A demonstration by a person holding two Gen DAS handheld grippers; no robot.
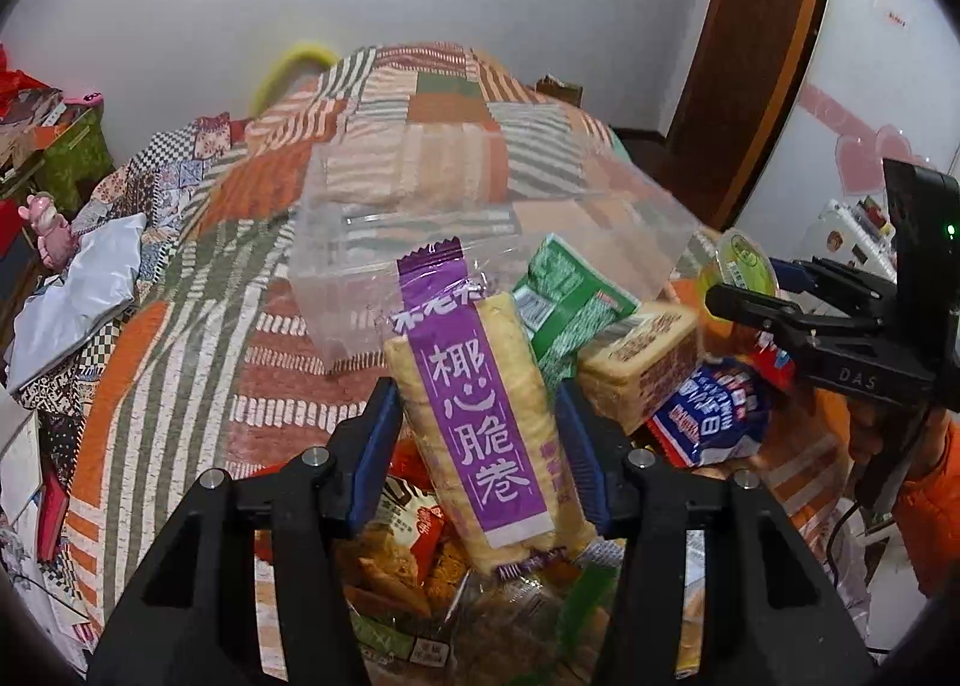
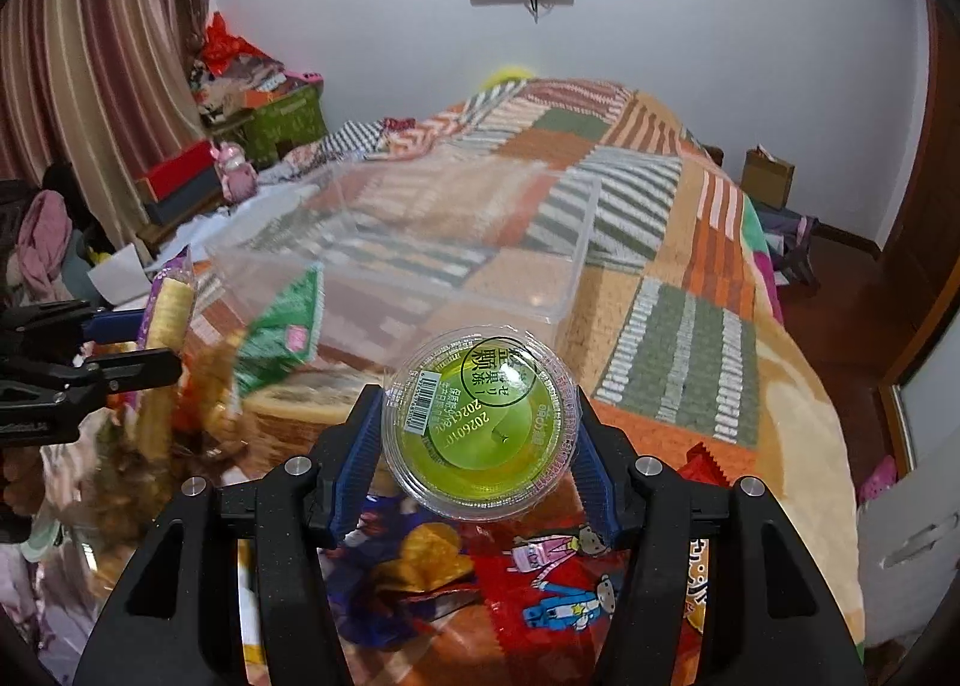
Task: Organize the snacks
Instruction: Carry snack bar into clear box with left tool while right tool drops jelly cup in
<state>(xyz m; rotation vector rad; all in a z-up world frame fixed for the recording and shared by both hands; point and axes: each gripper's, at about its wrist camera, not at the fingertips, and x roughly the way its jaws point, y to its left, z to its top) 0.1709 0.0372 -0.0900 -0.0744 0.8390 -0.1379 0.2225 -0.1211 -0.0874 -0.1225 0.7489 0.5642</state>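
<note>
My left gripper is shut on a purple-labelled pack of crispy rolls and holds it upright above a pile of snacks. My right gripper is shut on a green jelly cup, held above the snack pile. A clear plastic bin stands on the patchwork bedspread just beyond both grippers; it also shows in the left wrist view. A green snack bag and a wrapped cake lie near the bin. The right gripper shows in the left wrist view and the left gripper in the right wrist view.
Several snack bags lie below the grippers, among them a blue-and-red pack and a red cartoon bag. The patchwork bedspread stretches beyond. Boxes and a pink toy sit left of the bed. A wooden door is at the right.
</note>
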